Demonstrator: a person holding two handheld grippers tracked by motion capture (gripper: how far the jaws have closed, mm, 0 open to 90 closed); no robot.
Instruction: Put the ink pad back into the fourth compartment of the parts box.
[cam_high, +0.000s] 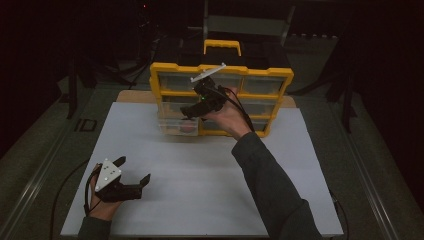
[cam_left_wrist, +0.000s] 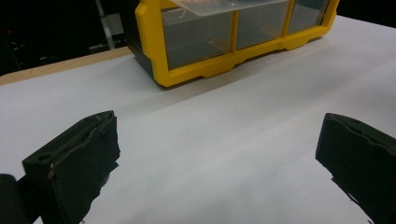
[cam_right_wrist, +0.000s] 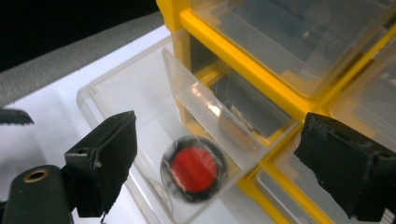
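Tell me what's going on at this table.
A person works at a yellow drawer organizer. The right hand-held gripper hangs open over a pulled-out clear drawer with a round red-centred object lying in it, untouched. The left hand-held gripper rests open on the white board, empty.

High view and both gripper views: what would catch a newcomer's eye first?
The yellow drawer cabinet at the far middle of the white table stands out most. Its clear bottom-left drawer is pulled out, with a round red-centred object lying inside. The right tongs hang open above that drawer, while the left tongs rest open at the table's near left.
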